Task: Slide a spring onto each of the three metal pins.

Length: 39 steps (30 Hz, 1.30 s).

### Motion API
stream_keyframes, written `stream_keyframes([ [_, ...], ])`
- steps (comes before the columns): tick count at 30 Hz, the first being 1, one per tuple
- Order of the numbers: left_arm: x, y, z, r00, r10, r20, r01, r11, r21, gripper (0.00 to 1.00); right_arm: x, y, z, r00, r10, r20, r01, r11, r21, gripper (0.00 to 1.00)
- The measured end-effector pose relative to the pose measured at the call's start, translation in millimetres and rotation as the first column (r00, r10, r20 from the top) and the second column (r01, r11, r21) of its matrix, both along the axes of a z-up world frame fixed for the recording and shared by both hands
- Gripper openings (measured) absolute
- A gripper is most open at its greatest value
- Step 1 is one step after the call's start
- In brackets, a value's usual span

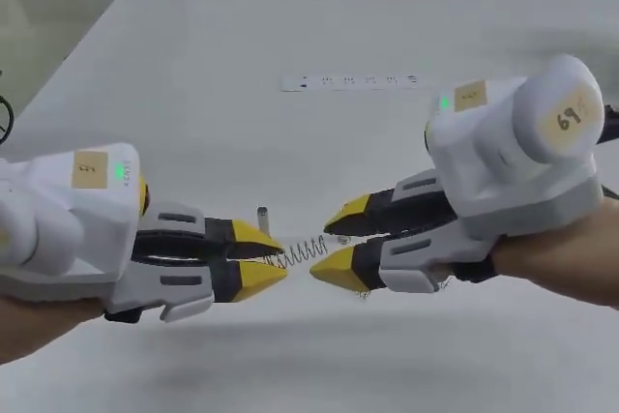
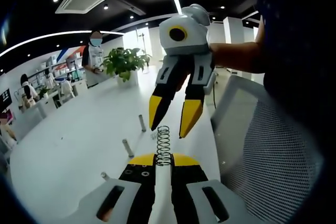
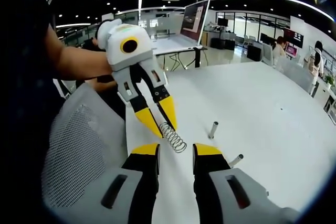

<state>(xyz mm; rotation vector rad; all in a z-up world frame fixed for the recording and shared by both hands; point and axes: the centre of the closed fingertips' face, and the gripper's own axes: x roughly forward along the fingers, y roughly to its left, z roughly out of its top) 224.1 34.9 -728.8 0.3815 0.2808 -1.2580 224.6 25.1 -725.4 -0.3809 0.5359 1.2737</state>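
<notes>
The spring (image 2: 164,144) is off the surface, gripped by one end in the clenched jaws of the left gripper (image 1: 284,261). Its free end points at the right gripper (image 1: 319,249), whose jaws stand spread, one on each side of that free end; I cannot tell whether they touch it. Just beyond, three bare metal pins (image 2: 142,123) sit in a row on the white surface (image 1: 290,26), near its edge by the person, where a mesh chair (image 3: 79,145) stands. A power strip (image 1: 353,81) lies well apart, toward the far edge.
</notes>
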Motion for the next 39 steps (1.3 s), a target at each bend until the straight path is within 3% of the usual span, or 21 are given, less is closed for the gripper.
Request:
stream_keyframes([
  [16, -12.5, -13.7, 3.7, 0.998, -0.063, -0.004, 0.063, 0.998, -0.008, 0.02, -8.2, -1.2, -5.5, 0.999, 0.020, -0.034, -0.020, 1.000, 0.003, 0.18],
  [39, -12.7, -13.3, 6.2, 0.998, -0.067, 0.003, 0.067, 0.998, -0.019, 0.02, -12.6, -0.1, -2.4, 0.999, 0.034, -0.040, -0.033, 0.999, 0.008, 0.13],
])
